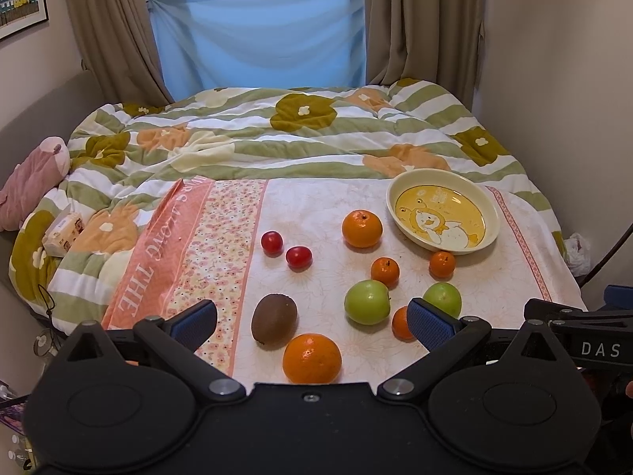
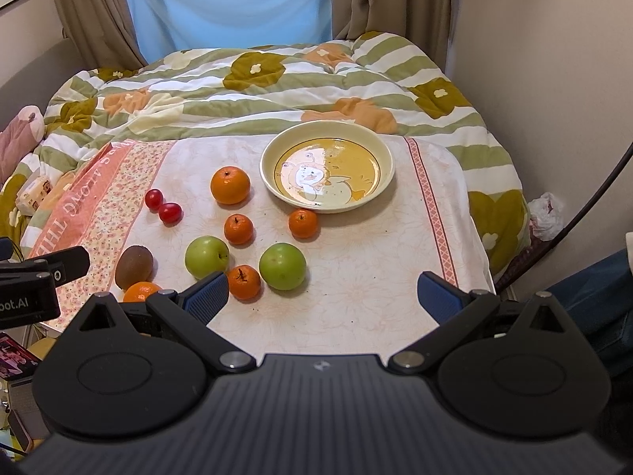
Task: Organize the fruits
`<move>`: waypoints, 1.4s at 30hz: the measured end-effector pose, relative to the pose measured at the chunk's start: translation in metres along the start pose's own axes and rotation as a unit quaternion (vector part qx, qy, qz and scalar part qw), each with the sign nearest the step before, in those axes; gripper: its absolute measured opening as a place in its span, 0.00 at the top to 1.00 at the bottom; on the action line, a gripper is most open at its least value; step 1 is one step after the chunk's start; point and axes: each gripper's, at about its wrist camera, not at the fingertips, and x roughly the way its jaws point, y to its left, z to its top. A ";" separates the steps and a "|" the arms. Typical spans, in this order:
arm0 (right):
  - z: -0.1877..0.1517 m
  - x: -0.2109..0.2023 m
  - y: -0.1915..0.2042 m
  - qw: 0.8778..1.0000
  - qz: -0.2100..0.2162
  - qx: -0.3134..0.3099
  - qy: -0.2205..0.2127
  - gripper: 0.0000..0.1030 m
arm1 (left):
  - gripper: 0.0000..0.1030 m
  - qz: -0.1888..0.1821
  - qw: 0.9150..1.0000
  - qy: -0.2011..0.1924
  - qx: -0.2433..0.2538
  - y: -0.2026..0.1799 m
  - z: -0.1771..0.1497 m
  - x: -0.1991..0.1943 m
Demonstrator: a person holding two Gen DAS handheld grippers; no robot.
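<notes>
Both my grippers hover wide open over the fruit, holding nothing.

My left gripper (image 1: 312, 320) has its jaws spread wide and empty; between them lie a kiwi (image 1: 274, 319) and a large orange (image 1: 311, 358), with one green apple (image 1: 367, 301) just inside the right finger and a second apple (image 1: 442, 299) just beyond that finger's tip. Farther ahead sit two red tomatoes (image 1: 285, 250) and another orange (image 1: 362, 228). My right gripper (image 2: 324, 297) is equally wide and empty; a small mandarin (image 2: 244, 282) lies just beside its left fingertip. The yellow plate (image 2: 277, 150) rests well ahead of the jaws, holding no fruit, on the floral cloth (image 2: 376, 269).
</notes>
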 end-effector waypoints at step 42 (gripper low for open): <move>0.000 -0.002 0.000 1.000 0.000 0.002 -0.002 0.00 | 0.00 0.001 1.000 0.003 -0.001 0.002 0.002 0.003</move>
